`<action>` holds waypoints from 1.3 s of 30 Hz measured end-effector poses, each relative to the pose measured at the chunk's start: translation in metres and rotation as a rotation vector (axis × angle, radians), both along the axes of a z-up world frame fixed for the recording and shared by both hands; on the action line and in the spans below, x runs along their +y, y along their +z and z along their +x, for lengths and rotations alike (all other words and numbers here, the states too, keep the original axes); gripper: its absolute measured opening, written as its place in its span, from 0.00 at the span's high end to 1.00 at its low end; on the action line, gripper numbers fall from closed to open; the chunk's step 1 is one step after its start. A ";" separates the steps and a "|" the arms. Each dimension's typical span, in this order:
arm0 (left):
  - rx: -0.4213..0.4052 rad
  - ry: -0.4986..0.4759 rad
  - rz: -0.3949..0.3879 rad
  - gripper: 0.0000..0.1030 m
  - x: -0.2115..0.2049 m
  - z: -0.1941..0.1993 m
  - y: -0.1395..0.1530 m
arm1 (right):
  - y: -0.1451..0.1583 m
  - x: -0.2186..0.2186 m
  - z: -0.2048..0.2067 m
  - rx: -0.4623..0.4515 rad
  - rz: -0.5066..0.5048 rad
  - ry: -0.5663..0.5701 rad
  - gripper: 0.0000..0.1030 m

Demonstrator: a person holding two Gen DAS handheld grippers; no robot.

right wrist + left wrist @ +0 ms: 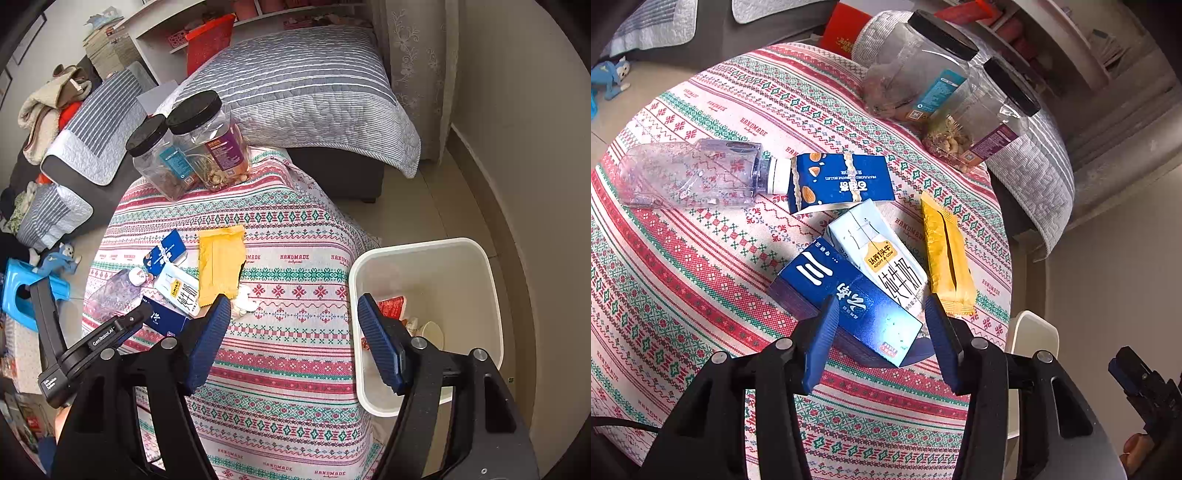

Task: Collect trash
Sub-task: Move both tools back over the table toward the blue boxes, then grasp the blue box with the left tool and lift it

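Finds a dark blue box lying slantwise between the jaws of the left gripper, one pad over its long side and the other just beside its near corner; cannot tell whether the pads press on it or only flank it. Places that box on the patterned tabletop, leaning against a pale milk carton, with a yellow wrapper just beyond the carton. Further back, picks out a blue biscuit box touching the cap of a clear bottle that lies on its side, and two black-lidded jars at the far edge. From the right wrist, shows the jaws of the right gripper standing wide apart with nothing between them, poised above bare cloth near the tabletop's edge. Reveals there what the left view misses: a white bin beside the tabletop, holding a red wrapper and a paper cup, and a crumpled white scrap next to the yellow wrapper's near corner. Catches too the left gripper from the side, its tip at the dark blue box. In the left view alone, gives the print on the boxes and carton close up.
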State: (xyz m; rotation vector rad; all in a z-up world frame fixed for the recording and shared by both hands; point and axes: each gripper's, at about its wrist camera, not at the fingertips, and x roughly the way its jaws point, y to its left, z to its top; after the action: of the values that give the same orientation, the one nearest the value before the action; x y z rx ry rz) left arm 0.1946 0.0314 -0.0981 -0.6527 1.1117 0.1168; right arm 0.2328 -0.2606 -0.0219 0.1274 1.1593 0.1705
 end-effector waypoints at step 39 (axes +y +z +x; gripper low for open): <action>-0.034 -0.063 -0.077 0.95 0.014 0.020 -0.029 | -0.064 0.087 0.034 0.174 0.028 0.121 0.29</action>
State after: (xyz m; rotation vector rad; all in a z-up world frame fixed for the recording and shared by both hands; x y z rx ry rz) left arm 0.2148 0.0455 -0.1274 -0.6854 1.1067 0.0090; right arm 0.2663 -0.1739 -0.0861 0.0985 1.3391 0.2876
